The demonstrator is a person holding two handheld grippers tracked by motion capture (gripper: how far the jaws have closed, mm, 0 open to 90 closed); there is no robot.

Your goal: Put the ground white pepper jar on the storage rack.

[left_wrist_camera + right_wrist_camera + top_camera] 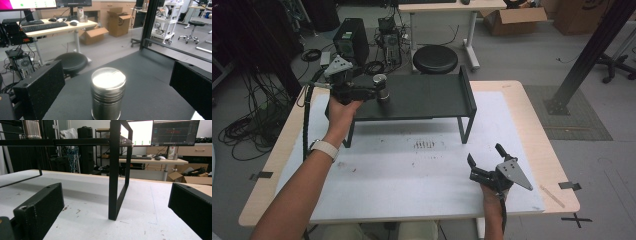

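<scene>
L gripper [379, 94] open round tin [108, 92], seemingly untouched.

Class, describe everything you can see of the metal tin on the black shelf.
The metal tin is a small, shiny, silver-coloured cylinder with a flat lid and ridged bands beneath the rim. It stands upright with its lid on, near the left end of the black shelf. The left gripper has its jaws open on either side of the tin, not pressing on it.

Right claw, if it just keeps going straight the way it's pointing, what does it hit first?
Most likely the black shelf's front leg, which stands directly between the open right claw jaws. Only bare white table lies before it, though depth is hard to judge.
</scene>
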